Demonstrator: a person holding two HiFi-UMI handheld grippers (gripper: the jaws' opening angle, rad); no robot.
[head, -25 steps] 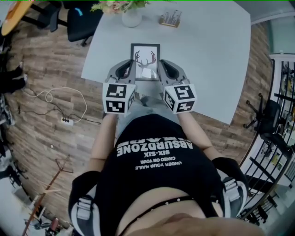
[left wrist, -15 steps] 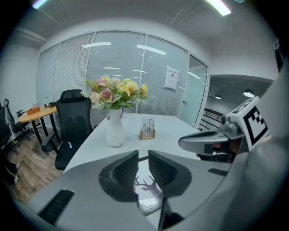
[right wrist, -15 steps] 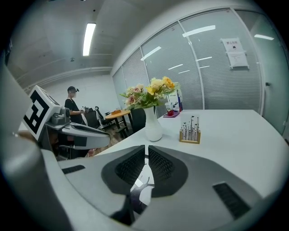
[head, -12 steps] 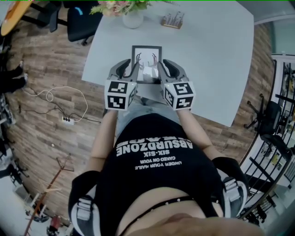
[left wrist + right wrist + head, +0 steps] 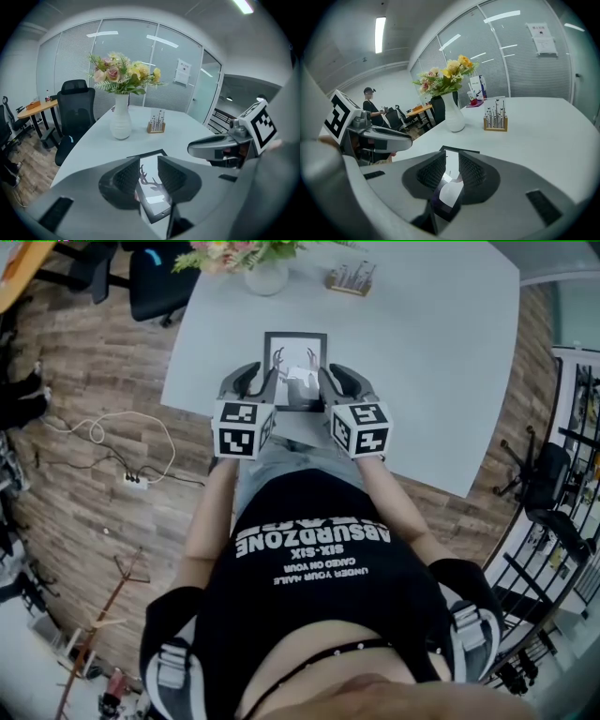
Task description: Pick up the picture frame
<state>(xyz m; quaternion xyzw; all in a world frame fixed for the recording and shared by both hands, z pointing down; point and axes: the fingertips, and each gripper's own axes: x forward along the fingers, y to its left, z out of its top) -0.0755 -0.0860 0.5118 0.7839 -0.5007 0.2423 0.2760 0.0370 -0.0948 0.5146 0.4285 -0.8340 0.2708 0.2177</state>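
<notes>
The black picture frame (image 5: 295, 352) with a deer-antler print lies at the near edge of the white table (image 5: 441, 362). My left gripper (image 5: 261, 381) is at its near left side and my right gripper (image 5: 336, 381) at its near right side. In the left gripper view the jaws stand narrowly apart with the frame (image 5: 150, 180) between the ribbed pads of the left gripper (image 5: 149, 176). In the right gripper view the frame (image 5: 449, 192) sits tilted between the pads of the right gripper (image 5: 451, 171). Each gripper looks shut on the frame.
A white vase of flowers (image 5: 267, 276) and a small wooden stand (image 5: 347, 277) sit at the table's far side. A black office chair (image 5: 159, 282) stands left of the table. Cables and a power strip (image 5: 131, 484) lie on the wooden floor.
Both grippers have edged forward over the table's near edge and drawn closer to the frame's sides. The frame's near end now sits between their jaws.
</notes>
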